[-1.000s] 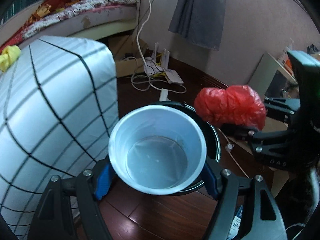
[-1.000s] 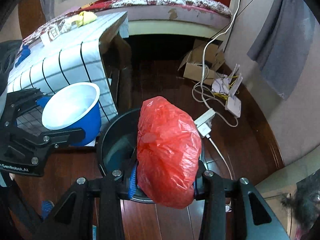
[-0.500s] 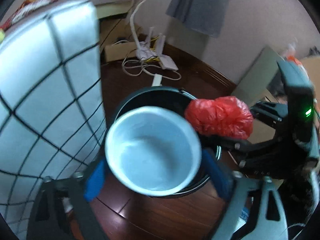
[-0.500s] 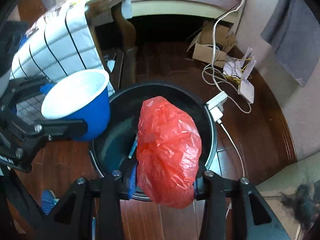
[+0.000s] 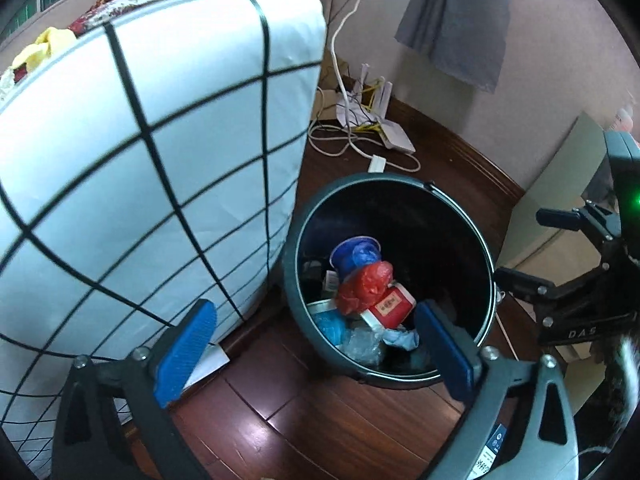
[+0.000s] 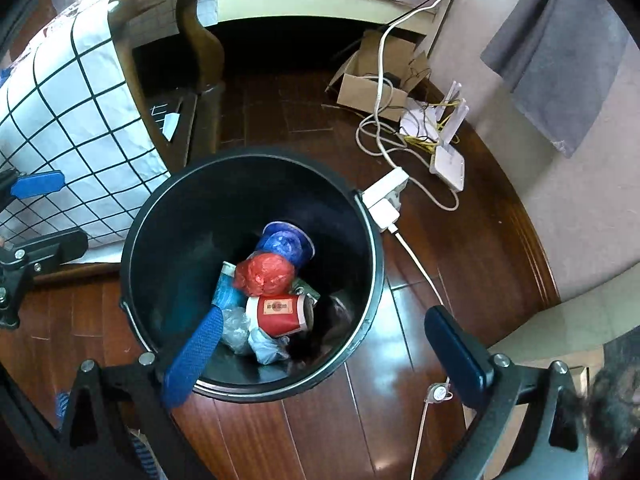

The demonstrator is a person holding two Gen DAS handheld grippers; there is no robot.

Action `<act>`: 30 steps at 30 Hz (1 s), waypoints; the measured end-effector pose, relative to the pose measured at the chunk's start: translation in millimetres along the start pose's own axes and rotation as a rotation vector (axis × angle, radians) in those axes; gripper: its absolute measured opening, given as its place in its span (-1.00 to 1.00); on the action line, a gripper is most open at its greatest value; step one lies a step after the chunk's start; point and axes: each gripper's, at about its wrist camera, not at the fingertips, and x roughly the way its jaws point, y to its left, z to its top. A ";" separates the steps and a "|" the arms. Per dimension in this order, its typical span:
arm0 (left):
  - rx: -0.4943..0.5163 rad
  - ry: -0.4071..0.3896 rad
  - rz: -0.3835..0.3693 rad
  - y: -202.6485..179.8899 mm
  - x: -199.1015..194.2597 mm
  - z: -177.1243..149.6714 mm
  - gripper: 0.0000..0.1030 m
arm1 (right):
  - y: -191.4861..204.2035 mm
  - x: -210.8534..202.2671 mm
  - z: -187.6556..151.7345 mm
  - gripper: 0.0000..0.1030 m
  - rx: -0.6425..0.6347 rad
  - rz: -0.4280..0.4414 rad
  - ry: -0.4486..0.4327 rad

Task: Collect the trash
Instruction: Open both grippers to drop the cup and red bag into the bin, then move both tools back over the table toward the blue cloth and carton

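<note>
Red crumpled plastic bag, one, and blue paper cup, one, seen in black round bin. Left claw and right claw just opened wide, nothing held.

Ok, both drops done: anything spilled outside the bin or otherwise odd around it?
Nothing spilled: the blue cup and red bag lie inside the bin with the other trash. One oddity: a white power strip sits right against the bin's rim, its cable trailing across the floor. Both grippers, left gripper and right gripper, are open and empty.
</note>
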 end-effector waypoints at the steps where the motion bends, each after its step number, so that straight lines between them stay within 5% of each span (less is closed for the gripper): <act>1: -0.001 -0.004 0.004 1.1 1.2 2.8 0.94 | 0.5 -0.7 0.2 0.98 0.000 0.002 -0.002; 30: -0.065 -0.149 0.102 26.2 -92.5 -0.8 0.97 | 50.7 -77.1 18.6 0.98 -0.025 0.030 -0.169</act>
